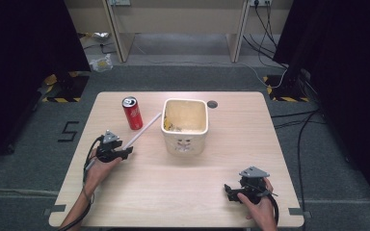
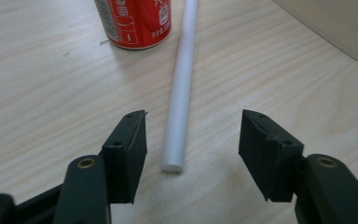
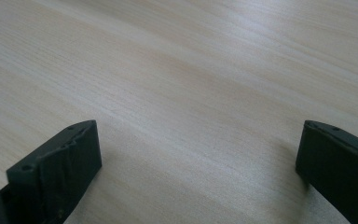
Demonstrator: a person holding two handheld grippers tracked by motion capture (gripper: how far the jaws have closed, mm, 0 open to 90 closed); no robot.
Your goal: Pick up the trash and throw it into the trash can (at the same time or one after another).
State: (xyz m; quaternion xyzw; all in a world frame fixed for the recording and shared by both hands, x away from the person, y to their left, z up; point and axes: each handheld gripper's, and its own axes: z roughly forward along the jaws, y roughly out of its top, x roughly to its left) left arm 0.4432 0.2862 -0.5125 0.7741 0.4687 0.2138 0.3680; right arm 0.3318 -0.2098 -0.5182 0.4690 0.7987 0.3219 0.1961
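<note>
The left gripper (image 2: pixel 191 135) stands with jaws apart on either side of the near end of the white tube (image 2: pixel 181 93), not pressing it, the tube lying flat on the table (image 1: pixel 173 183) between the red can (image 1: pixel 132 113) and the cream bin (image 1: pixel 185 124), while the right gripper (image 3: pixel 198 154) rests with jaws wide apart over bare wood.
</note>
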